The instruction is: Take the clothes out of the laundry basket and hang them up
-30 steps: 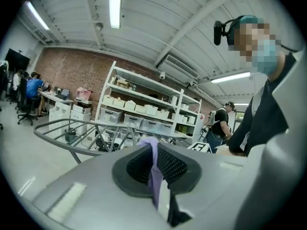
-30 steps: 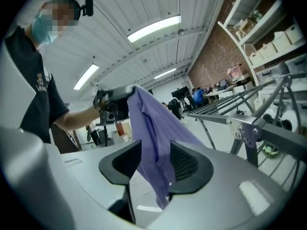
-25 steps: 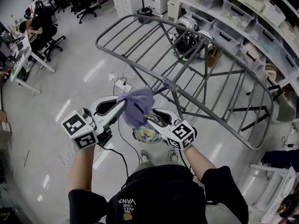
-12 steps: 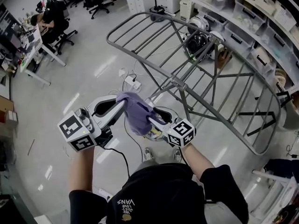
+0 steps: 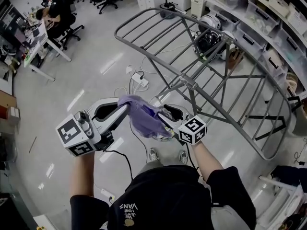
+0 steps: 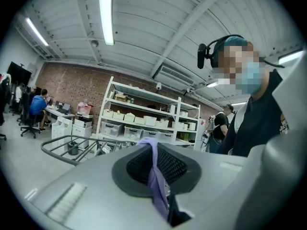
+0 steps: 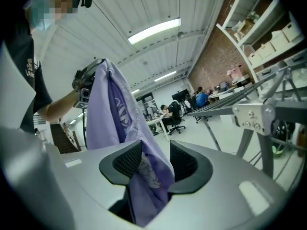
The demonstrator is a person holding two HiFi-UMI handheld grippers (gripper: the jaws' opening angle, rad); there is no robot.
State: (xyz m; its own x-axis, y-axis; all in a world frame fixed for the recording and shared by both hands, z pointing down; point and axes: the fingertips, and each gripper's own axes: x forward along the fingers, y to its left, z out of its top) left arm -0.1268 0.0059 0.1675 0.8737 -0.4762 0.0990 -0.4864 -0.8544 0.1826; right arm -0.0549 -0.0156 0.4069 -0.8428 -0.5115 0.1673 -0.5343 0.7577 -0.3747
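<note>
The left gripper point(image 5: 125, 108) is held up in front of the person. Its fingers point(image 6: 139, 166) are clenched tight on a thin fold of a purple cloth point(image 5: 142, 115). The fold runs up between the two dark pads and over the top of them.

The right gripper point(image 5: 162, 118) is just beside the left one, on the other side of the cloth. Its fingers point(image 7: 186, 161) stand apart. They have just been closing a little. The purple cloth hangs down between them and lies against one pad. There is a gap by the other pad, so they are not squeezing it.

So the cloth is up in the air between the two grippers. It hangs in a soft bunch from the left one. It has a darker purple print on it.

A big grey drying rack point(image 5: 187, 83) stands just past the grippers on the shiny floor point(image 5: 91, 75). The cloth is not on the rack. White shelves point(image 5: 259, 30) with boxes stand behind the rack.
</note>
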